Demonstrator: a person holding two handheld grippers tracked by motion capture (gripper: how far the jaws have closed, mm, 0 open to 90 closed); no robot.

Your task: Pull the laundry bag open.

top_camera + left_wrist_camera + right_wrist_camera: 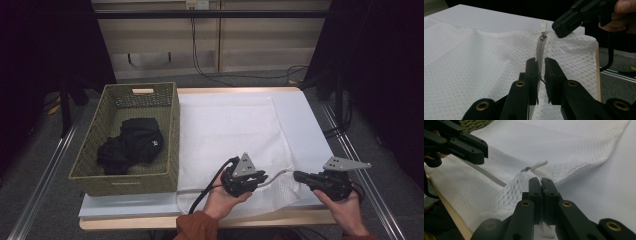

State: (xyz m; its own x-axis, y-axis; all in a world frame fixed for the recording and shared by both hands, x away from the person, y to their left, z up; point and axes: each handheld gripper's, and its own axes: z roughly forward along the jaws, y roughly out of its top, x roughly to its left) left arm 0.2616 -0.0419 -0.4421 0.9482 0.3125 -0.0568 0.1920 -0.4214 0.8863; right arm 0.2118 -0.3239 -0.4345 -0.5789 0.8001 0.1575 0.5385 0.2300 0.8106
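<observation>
A white mesh laundry bag (235, 135) lies flat on the table, its grey zipper (540, 48) running along the near edge. My left gripper (539, 61) is shut on the zipper tape, a short way behind the slider and its white pull tab (543, 25). In the high view the left gripper (263, 178) points right at the bag's near right corner. My right gripper (540, 180) is shut on the mesh at that corner, just beside the white pull tab (538, 165). Both grippers face each other, with the right gripper (296, 176) a few centimetres from the left.
A woven olive basket (175, 131) stands at the table's left and holds a black garment (131, 145). The white table top (305, 125) extends right of the bag. The wooden front edge (280, 218) runs close under both hands. Cables hang behind the table.
</observation>
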